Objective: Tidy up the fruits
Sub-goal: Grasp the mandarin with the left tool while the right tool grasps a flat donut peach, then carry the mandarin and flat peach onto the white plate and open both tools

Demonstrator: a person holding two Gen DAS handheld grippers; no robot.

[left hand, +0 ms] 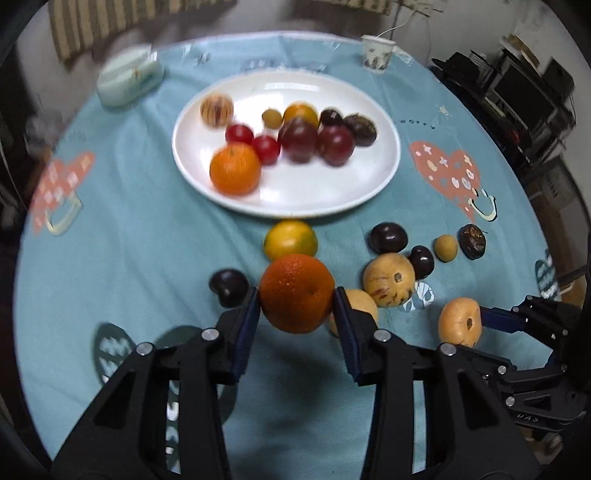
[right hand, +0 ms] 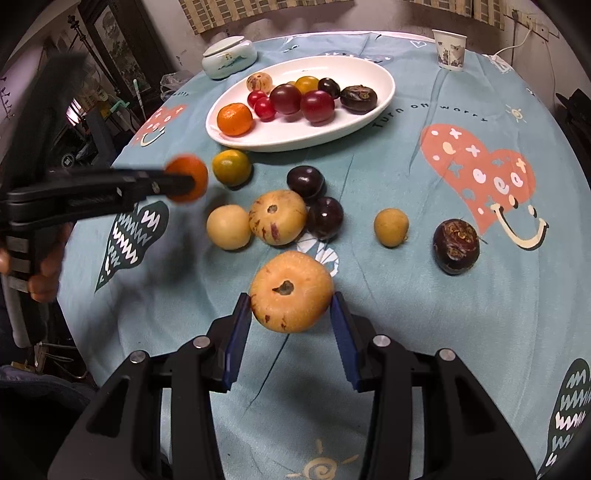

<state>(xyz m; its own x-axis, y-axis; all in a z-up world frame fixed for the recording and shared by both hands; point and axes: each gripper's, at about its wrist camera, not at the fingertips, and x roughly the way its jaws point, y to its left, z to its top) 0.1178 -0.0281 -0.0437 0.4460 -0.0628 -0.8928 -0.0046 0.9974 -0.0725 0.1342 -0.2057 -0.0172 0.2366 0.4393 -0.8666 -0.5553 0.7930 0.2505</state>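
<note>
Left tongs (left hand: 297,299) clamp an orange (left hand: 296,293); right tongs (right hand: 291,308) clamp a yellow fruit (right hand: 291,291); both lifted, likely bound for the white plate (left hand: 288,199) across the counter (left hand: 129,240).

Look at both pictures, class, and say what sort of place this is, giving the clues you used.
Probably a lived-in home room, not a lab: a round table under a teal cartoon-print tablecloth, a white oval ceramic plate of fruit, and a patterned paper cup near striped curtains.
</note>
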